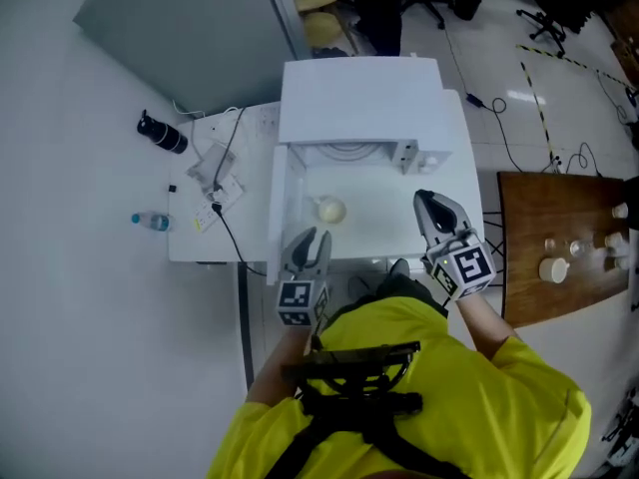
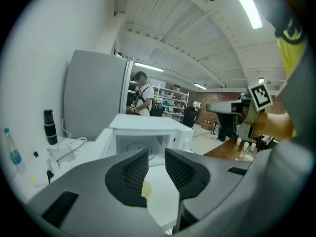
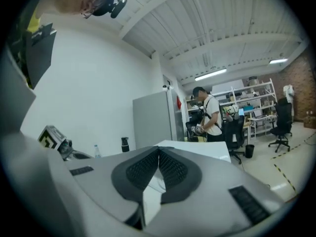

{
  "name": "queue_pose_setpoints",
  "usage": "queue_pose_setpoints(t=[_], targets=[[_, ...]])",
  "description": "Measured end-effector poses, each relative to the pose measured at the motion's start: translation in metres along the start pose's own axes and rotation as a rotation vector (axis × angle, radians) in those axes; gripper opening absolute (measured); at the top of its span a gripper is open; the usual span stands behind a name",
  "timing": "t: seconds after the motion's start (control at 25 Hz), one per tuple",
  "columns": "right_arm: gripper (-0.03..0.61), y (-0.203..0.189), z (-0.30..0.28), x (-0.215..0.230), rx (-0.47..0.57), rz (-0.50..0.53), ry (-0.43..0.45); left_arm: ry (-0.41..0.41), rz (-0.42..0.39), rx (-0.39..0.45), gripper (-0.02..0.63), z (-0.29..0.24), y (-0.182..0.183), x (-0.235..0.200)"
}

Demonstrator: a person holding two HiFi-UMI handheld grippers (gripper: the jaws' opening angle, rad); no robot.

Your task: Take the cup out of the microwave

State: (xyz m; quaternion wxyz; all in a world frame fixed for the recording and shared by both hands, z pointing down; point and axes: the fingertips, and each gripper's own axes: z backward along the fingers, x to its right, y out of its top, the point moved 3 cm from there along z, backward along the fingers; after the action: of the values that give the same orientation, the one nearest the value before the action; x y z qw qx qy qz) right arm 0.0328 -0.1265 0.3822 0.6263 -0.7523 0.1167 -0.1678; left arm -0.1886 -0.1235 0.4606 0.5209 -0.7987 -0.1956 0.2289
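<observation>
The cup (image 1: pixel 330 210), pale and yellowish, is seen on the white table (image 1: pixel 399 233) just in front of the microwave (image 1: pixel 359 98). It is outside the open cavity, whose door (image 1: pixel 284 203) is swung to the left. Whether it stands upright or lies on its side cannot be told. The cup is placed just ahead of the left gripper (image 1: pixel 312 238) and slightly to its right, and in the left gripper view it is glimpsed low down beyond the jaws. These are parted by a narrow gap with nothing between them. The right gripper (image 1: pixel 429 203), its jaws pressed together and empty, is held farther off at the cup's right, so the left is judged the nearer. A water bottle (image 1: pixel 152 222) and a black flask (image 1: pixel 162 134) are set at the table's left end, and a wooden table (image 1: pixel 539 277) stands to the right on the pale floor.
</observation>
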Motion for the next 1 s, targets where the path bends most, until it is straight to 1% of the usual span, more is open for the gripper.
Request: queue_pose_setpoints(t=[0.08, 0.16, 0.24, 0.32, 0.44, 0.6, 0.8, 0.92, 1.0], targets=[[0.005, 0.027, 0.008, -0.008, 0.047, -0.006, 0.007, -0.015, 0.002, 0.083, 0.104, 0.020, 0.052, -0.004], [0.004, 0.045, 0.016, -0.015, 0.087, -0.019, 0.015, -0.026, 0.008, 0.154, 0.098, 0.038, 0.094, -0.008], [0.003, 0.054, 0.024, -0.022, 0.107, -0.017, 0.012, -0.020, 0.019, 0.183, 0.098, 0.052, 0.121, -0.014], [0.003, 0.056, 0.032, -0.025, 0.109, -0.026, 0.005, -0.006, 0.039, 0.206, 0.098, 0.068, 0.135, -0.018], [0.003, 0.057, 0.042, -0.026, 0.098, -0.040, -0.005, 0.008, 0.039, 0.226, 0.098, 0.086, 0.140, -0.019], [0.003, 0.060, 0.052, -0.023, 0.090, -0.028, -0.025, 0.018, 0.062, 0.204, 0.098, 0.090, 0.130, -0.026], [0.003, 0.068, 0.057, -0.028, 0.101, -0.017, -0.018, 0.014, 0.036, 0.202, 0.098, 0.089, 0.129, -0.018], [0.003, 0.066, 0.058, -0.034, 0.097, -0.015, -0.009, -0.001, 0.041, 0.209, 0.098, 0.091, 0.130, -0.013], [0.003, 0.064, 0.059, -0.037, 0.096, -0.013, -0.004, -0.001, 0.031, 0.213, 0.098, 0.094, 0.130, -0.012]])
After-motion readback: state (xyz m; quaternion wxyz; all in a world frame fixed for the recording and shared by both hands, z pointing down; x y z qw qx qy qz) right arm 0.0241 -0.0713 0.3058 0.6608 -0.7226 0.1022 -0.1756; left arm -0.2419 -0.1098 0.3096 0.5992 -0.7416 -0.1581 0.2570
